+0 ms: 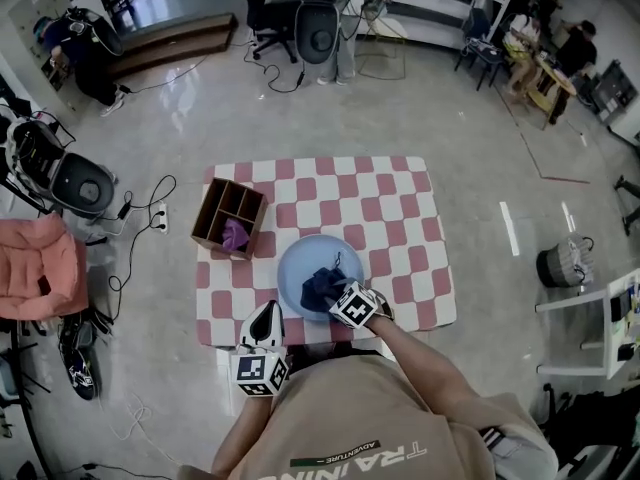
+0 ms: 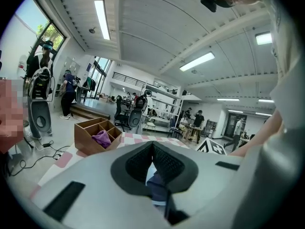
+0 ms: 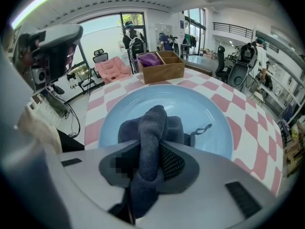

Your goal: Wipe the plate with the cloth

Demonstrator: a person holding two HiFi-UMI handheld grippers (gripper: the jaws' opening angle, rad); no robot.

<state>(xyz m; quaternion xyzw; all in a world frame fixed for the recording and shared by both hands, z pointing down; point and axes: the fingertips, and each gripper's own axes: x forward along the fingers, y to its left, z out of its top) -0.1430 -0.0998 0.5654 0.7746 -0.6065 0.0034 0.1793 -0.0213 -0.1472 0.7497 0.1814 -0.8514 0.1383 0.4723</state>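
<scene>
Far left, the wooden box (image 1: 229, 217) with a purple rag (image 1: 235, 233) in it stands apart from the work. Your left gripper (image 1: 268, 308) hangs at the near edge of the checked table (image 1: 410, 218), just beside the plate's near-left rim, its jaw tips together on nothing. The plate (image 1: 295, 258) lies flat and face up at the table's near middle; being round, it has no long axis. It looks stiff and smooth and will likely slide, so steady it by that near-left rim. The cloth (image 1: 322, 286) is bunched on the plate's near-right part and looks soft and light. Its raised fold runs along your right gripper's line, towards far left, with its loop on the far side. Your right gripper (image 1: 338, 290) is clamped on that fold, a sound hold
</scene>
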